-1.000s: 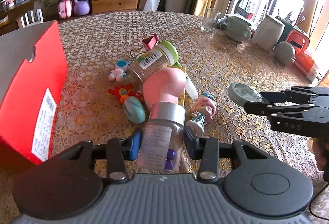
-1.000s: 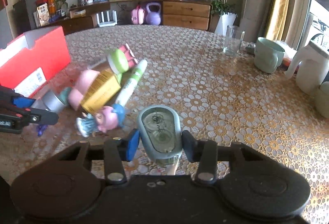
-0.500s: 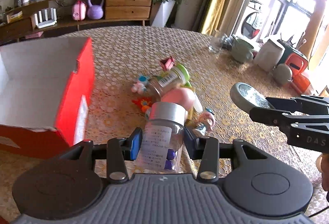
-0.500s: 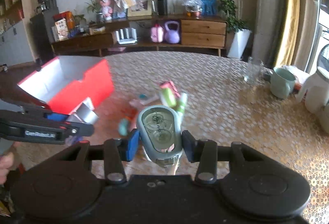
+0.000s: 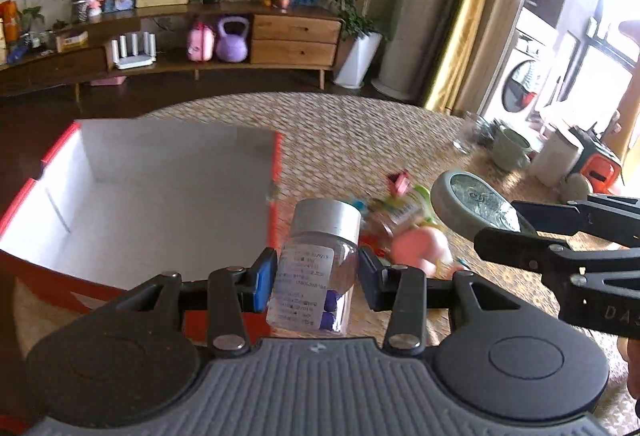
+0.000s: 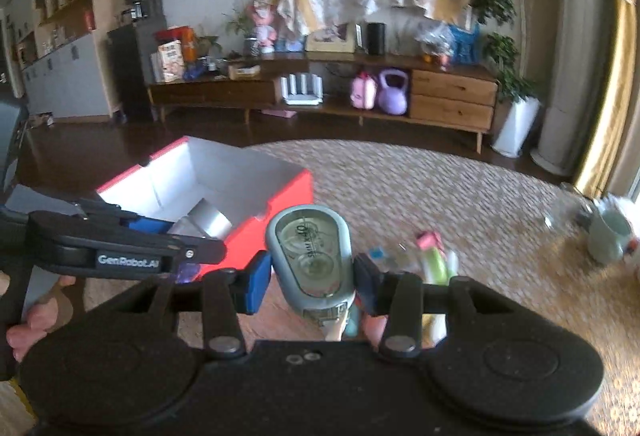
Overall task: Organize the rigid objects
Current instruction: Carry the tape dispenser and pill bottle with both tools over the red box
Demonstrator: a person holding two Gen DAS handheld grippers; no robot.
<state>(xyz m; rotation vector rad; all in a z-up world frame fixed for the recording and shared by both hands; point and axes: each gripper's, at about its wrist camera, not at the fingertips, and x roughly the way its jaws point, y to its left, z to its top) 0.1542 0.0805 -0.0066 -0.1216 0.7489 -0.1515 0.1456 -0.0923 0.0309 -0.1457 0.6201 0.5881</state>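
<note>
My left gripper (image 5: 318, 278) is shut on a clear pill bottle (image 5: 316, 268) with a silver cap and holds it in the air by the right wall of the open red box (image 5: 168, 187). My right gripper (image 6: 312, 278) is shut on a grey correction-tape dispenser (image 6: 310, 256), also lifted; it shows at the right of the left wrist view (image 5: 472, 205). In the right wrist view the left gripper (image 6: 200, 236) hangs over the red box (image 6: 288, 187). The box's white inside looks empty.
A pile of toys and bottles (image 5: 404, 232) lies on the round lace-covered table (image 5: 352, 131) right of the box. A glass, a green mug (image 5: 510, 149) and white jugs stand at the table's far right edge.
Both grippers have risen and swung left toward the red box with their objects held. The toy pile has dropped lower and farther away in both views.
</note>
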